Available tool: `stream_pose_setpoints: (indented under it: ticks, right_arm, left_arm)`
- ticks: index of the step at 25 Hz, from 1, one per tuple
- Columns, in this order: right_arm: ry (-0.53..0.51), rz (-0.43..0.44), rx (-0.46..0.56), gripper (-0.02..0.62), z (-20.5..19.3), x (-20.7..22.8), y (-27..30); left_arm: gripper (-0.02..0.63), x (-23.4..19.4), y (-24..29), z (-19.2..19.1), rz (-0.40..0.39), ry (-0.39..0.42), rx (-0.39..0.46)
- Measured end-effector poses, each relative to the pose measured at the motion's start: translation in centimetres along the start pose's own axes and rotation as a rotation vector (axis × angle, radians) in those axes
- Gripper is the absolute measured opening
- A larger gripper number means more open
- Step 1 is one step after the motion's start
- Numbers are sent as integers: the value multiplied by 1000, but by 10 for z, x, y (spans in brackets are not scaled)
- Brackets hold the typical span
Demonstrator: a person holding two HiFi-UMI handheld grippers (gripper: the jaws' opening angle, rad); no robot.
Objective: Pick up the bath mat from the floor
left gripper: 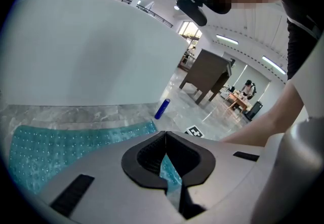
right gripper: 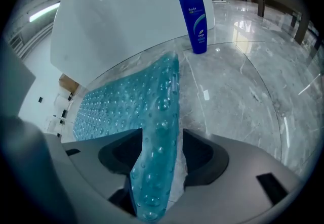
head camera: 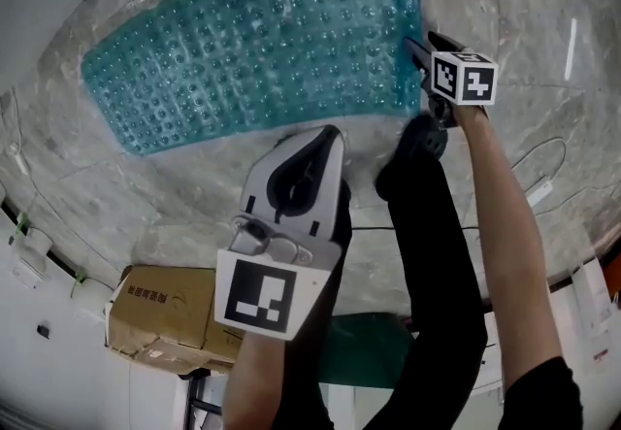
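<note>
A teal bubbled bath mat (head camera: 262,40) lies flat on the grey marble floor (head camera: 194,195). My right gripper (head camera: 415,48) is down at the mat's right edge. In the right gripper view that edge of the mat (right gripper: 154,132) rises as a fold between the wide-apart jaws of the right gripper (right gripper: 161,136), with a gap showing on the fold's right side. My left gripper (head camera: 333,134) hangs above the bare floor in front of the mat, its jaws meeting at the tips. From the left gripper view the mat (left gripper: 61,142) shows beyond the shut left gripper (left gripper: 165,134).
A blue shampoo bottle (right gripper: 195,20) stands past the mat's far end, beside a white curved wall (right gripper: 126,10). The person's black trouser leg and shoe (head camera: 412,161) stand just in front of the mat. A cardboard box (head camera: 160,316) sits at the lower left. A thin cable (head camera: 543,166) trails over the floor at right.
</note>
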State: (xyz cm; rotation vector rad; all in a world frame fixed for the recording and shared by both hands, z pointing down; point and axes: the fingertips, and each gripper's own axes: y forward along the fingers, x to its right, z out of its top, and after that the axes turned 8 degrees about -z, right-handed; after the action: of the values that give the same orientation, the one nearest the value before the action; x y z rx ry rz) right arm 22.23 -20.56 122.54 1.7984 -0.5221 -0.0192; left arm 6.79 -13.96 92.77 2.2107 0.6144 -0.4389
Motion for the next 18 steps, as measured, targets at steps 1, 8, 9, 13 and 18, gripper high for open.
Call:
stream_pose_setpoints:
  ticks: [1,8,9,13,18]
  right_arm:
    - [6,-1,-6,215,0,3,5]
    - [-13,30,-64,216,-1,-2,27]
    - [-12,16,-74,216,-2,-1,29]
    - [-15,-10,-92,201,-2,-1,28]
    - [-50,15,-80,106,6,-23,8]
  left_arm:
    - [14,-3,1,-1,1,1,-3]
    - [14,-13,-2,-4,10,9,-13]
    - [14,-12,-4,-5,10,13,-19]
    - [14,-17,-12,-5,25,0,-14]
    - [14,-14,-24,5,43,-16,17]
